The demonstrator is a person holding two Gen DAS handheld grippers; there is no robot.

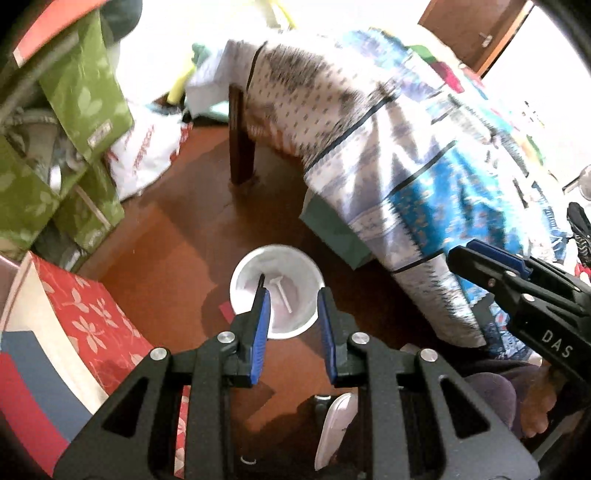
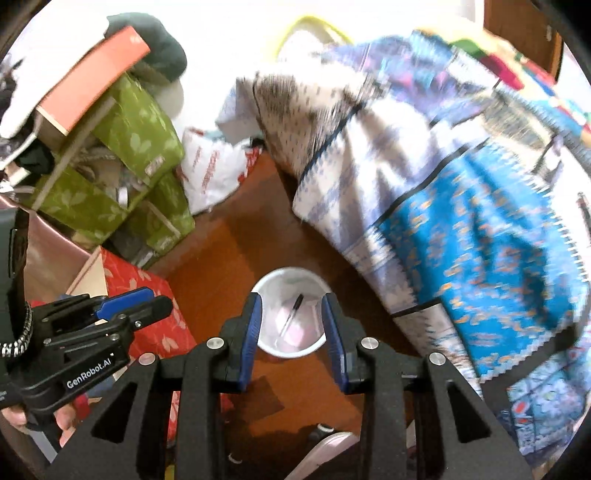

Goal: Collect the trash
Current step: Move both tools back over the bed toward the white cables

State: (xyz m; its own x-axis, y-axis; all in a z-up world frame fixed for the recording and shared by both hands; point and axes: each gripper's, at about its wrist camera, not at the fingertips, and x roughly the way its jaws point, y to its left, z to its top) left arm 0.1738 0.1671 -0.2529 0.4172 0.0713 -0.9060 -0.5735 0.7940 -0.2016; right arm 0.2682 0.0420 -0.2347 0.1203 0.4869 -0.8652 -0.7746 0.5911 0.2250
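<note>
Both pairs of blue-padded fingers spread wide, nothing held. Left gripper (image 1: 293, 315) hangs above white bucket (image 1: 243, 284) on the brown floor (image 1: 184, 206); its fingers frame the bucket opening from above, apart from the rim as far as visible. Right gripper (image 2: 291, 325) likewise above same bucket (image 2: 266, 291), fingers either side of the opening in view, not touching.

Inside the bucket: a black pen (image 2: 291, 314) lying diagonal on pale paper scraps, plus a thin white stick-like piece (image 1: 282, 293); what it is, cannot tell.

Bucket stands near the hanging edge of a patterned blue-white bedspread (image 1: 424, 177), which drapes over a dark wooden bed leg (image 1: 242, 144). Left of the bucket, a red floral box (image 1: 96, 314); farther back, stacked green leaf-print boxes (image 2: 136, 147) and a white plastic bag (image 2: 210, 170). Wooden door (image 1: 476, 33) at top right. Both views motion-blurred.
</note>
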